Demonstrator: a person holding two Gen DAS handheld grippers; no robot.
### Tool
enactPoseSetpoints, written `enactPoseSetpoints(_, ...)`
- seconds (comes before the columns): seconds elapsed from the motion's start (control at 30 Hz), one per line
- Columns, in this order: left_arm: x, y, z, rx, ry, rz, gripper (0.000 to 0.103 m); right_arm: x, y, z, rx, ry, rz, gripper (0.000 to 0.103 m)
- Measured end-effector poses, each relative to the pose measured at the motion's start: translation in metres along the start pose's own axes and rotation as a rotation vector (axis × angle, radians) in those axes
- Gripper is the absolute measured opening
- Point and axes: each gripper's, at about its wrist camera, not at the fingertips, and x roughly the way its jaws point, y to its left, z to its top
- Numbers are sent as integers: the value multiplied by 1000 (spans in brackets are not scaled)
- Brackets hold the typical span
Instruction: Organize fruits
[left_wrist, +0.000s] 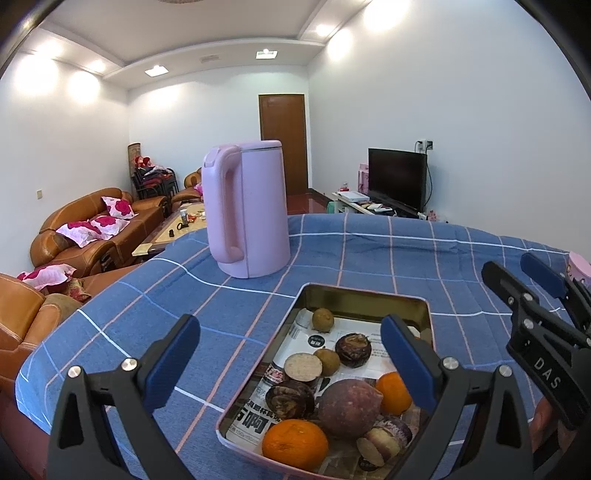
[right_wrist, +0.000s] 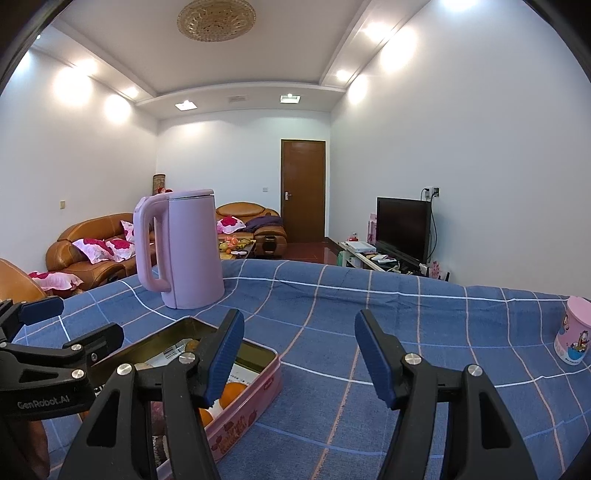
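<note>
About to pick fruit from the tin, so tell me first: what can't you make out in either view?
- Tin: near end cut off by the left wrist view's bottom edge; in the right wrist view the right tool's finger hides most of its contents.
- Oranges: only two show; others underneath cannot be ruled out.
- Printed paper lining: text too small to read.
- Pink cup: cut by the frame edge in both views.

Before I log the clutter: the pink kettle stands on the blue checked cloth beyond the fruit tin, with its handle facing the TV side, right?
Not quite. The left wrist view shows the pink kettle on the blue checked cloth beyond the fruit tin, but its handle faces the sofa side.
</note>
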Motion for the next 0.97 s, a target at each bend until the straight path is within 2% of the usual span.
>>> enactPoseSetpoints(0.17,-4,-2,1,5,-11,-18,101,-3,-1,1,3,-9,-4,64)
enactPoseSetpoints(0.43,-11,-5,3,16,-41,-4,103,-2,-2,2,4,-5,-8,64)
enactPoseSetpoints(0.97,-7,-4,1,22,-26,0,103,2,-2,1,7,13,-10,64)
